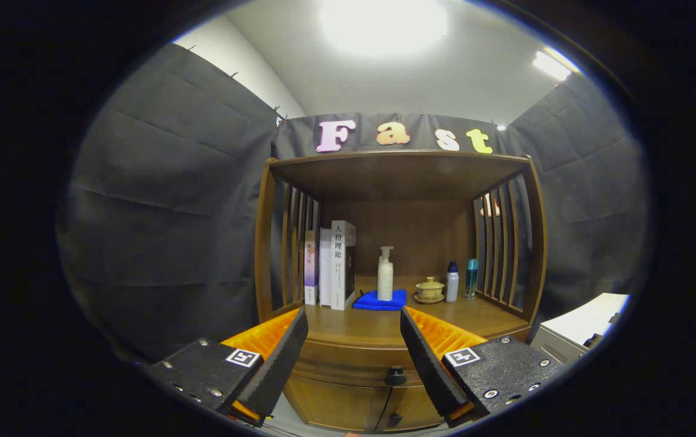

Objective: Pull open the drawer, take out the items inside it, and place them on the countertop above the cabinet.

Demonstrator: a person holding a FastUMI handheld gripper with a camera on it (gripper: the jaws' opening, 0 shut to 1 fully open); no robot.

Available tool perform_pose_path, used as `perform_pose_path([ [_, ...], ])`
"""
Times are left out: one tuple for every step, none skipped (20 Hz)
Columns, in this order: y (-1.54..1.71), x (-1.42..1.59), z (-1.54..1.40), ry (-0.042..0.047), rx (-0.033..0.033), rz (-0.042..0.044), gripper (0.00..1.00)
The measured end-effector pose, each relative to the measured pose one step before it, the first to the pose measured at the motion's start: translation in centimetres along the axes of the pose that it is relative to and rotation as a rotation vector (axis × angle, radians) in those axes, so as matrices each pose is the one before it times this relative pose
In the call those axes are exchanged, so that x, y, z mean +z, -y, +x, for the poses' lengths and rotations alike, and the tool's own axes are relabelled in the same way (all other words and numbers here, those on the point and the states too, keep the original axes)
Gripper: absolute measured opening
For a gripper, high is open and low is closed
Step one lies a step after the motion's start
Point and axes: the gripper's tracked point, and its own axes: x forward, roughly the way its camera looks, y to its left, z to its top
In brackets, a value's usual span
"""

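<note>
Fingers spread wide and holding nothing, the gripper (354, 352) lines up on the dark knob (395, 376) of the shut drawer (348, 363), apparently ready to pull; its contents are hidden. Beyond, the countertop (463, 318) carries books (331, 266), a pump bottle (385, 274) on a blue cloth (378, 300), a lidded cup (430, 289) and two small bottles (461, 280).

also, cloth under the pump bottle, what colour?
Blue. The cloth lies folded under the pump bottle on the countertop, clearest in the gripper view.
</note>
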Motion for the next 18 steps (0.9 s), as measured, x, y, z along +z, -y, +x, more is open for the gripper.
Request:
perform_pose_path([
  [0.560, -0.853, 0.384, -0.01156, -0.00880, 0.00004, 0.95],
  [0.324, -0.865, 0.478, -0.00869, -0.00822, 0.00894, 0.95],
  [0.162, -0.642, 0.461, -0.00341, 0.00092, 0.01716, 0.95],
  [-0.008, -0.798, 0.375, -0.00227, -0.00158, 0.02085, 0.95],
  [0.372, -0.728, 0.450, -0.00433, -0.00901, 0.01931, 0.95],
  [0.459, -1.017, 0.532, -0.01270, -0.01649, 0.01711, 0.95],
  [0.605, -0.958, 0.656, -0.02309, -0.02179, 0.01363, 0.95],
  [0.170, -0.851, 0.561, -0.00901, -0.01250, 0.00563, 0.95],
  [0.145, -0.589, 0.395, -0.00222, -0.01025, -0.00498, 0.95],
  [0.094, -0.767, 0.461, -0.00833, -0.00888, -0.01022, 0.95],
  [-0.106, -0.690, 0.486, -0.00760, -0.00253, -0.00389, 0.95],
  [-0.094, -0.658, 0.435, -0.00313, -0.00215, 0.00861, 0.95],
  [0.274, -0.669, 0.402, -0.00219, -0.01000, 0.01416, 0.95],
  [0.761, -0.824, 0.503, -0.01059, -0.01552, 0.01500, 0.94],
  [0.465, -0.872, 0.485, -0.01532, -0.00967, 0.01322, 0.94],
  [0.262, -0.729, 0.420, -0.01193, -0.00387, 0.01106, 0.94],
  [0.024, -0.629, 0.224, -0.00619, -0.00716, 0.00252, 0.94],
  [0.195, -0.614, 0.362, -0.00993, -0.00755, -0.00687, 0.94],
])
